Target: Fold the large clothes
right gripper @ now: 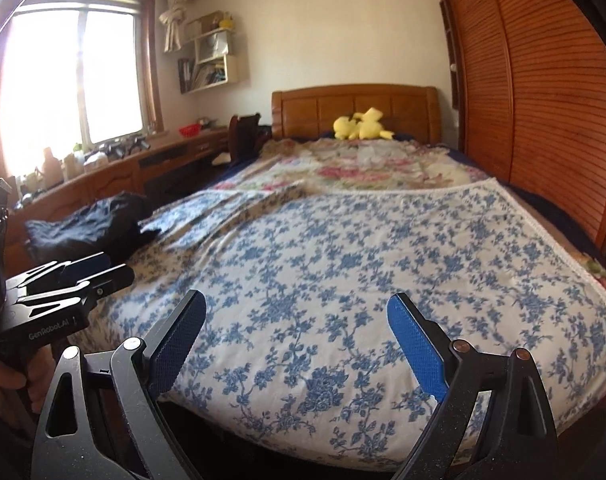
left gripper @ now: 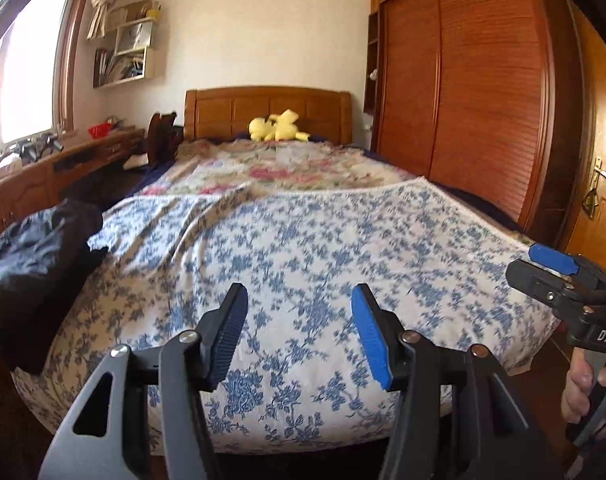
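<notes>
Clothes: dark heap, bed's left edge | left gripper, right gripper: fingers spread, empty | risk: you pinch the floral sheet too, or drag the heap off the edge.

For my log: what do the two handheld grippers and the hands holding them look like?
Both the left gripper and the right gripper are matte black linkages with silver pivot rivets and blue ribbed fingers. White "GenRobot.AI" lettering marks the left body, "DAS" the right. A bare hand grips the right handle; no cables show.
</notes>
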Motion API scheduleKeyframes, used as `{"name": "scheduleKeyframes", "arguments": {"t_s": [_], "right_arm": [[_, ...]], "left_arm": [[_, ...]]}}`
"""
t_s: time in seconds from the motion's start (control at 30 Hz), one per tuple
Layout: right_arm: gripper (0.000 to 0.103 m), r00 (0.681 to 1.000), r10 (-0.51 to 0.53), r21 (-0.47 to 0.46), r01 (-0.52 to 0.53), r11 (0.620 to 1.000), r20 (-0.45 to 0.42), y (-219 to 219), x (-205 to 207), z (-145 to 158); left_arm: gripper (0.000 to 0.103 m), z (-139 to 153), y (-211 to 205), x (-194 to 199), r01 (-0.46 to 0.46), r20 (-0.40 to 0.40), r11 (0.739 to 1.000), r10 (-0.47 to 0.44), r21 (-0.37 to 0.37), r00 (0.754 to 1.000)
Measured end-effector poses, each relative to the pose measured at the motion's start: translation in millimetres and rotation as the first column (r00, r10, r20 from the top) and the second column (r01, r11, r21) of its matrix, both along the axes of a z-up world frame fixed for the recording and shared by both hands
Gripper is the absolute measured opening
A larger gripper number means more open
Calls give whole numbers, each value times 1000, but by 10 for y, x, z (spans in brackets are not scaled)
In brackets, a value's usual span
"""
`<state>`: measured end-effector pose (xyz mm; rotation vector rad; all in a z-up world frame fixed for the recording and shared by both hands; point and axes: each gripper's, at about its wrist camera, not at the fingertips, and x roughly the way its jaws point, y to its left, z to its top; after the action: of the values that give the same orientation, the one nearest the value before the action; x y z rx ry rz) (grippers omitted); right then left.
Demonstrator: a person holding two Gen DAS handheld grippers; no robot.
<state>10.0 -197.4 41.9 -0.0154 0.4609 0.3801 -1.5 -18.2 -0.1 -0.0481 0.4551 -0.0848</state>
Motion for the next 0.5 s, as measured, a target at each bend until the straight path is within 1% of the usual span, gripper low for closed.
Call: {"name": "scheduleKeyframes", "arguments": {"t_s": [0.13, 0.27, 0.4, 0.5], "right_arm": [[94, 999, -7, 12, 7, 1000, 44, -20, -115, 146], [94, 996, -26, 19, 24, 1000, 83, -37, -203, 263], [94, 992, -59, 9, 59, 998, 114, -64, -263, 315], [94, 988, -89, -6, 91, 996, 129, -101, -272, 302]], "left_arm": [[53, 191, 20, -128, -18, 37, 1000, 17, 10, 999], [53, 288, 102, -219, -51, 59, 999, 50, 7, 997], [54, 295, 171, -244, -89, 70, 996, 88, 15, 994], [54, 248, 212, -236, -104, 60, 994, 103, 19, 993]]}}
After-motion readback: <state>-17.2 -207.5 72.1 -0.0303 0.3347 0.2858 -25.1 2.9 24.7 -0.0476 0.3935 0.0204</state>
